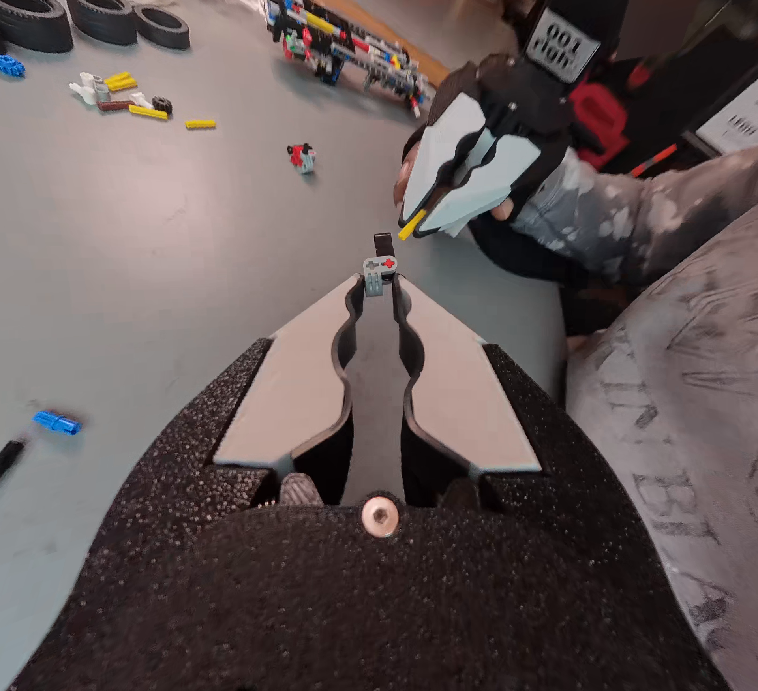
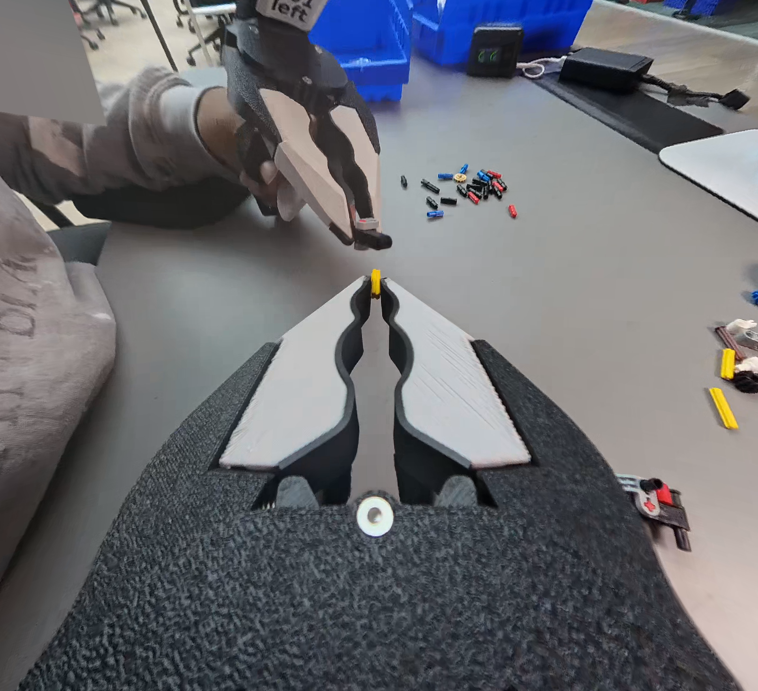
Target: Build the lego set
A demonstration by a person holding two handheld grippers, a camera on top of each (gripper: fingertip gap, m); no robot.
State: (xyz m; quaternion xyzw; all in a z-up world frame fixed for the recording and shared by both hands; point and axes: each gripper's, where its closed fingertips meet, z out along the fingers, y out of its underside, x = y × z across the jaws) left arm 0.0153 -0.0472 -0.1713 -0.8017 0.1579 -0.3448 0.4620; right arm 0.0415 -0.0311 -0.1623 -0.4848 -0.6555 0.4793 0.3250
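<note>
My left gripper (image 1: 378,279) is shut on a small grey connector piece (image 1: 377,276) with a red axle end and a black part (image 1: 384,244) sticking out ahead. It is held above the grey table (image 1: 229,220). My right gripper (image 2: 375,280) is shut on a short yellow axle (image 2: 375,283). In the left wrist view the right gripper (image 1: 412,230) shows with the yellow axle (image 1: 411,225) pointing at the black part, a small gap apart. In the right wrist view the left gripper (image 2: 363,234) shows just ahead with its piece (image 2: 371,235).
A long partly built model (image 1: 344,43) lies at the far table edge. Three black tyres (image 1: 98,19) and loose yellow, white and brown parts (image 1: 123,95) lie left. A small red-grey assembly (image 1: 302,157) sits mid-table. A pile of pins (image 2: 476,187) and blue bins (image 2: 471,11) lie beyond. There is about 4 cm between the tips of the two grippers. It is some 15 cm from my right tips to the small red-grey assembly (image 1: 302,157).
</note>
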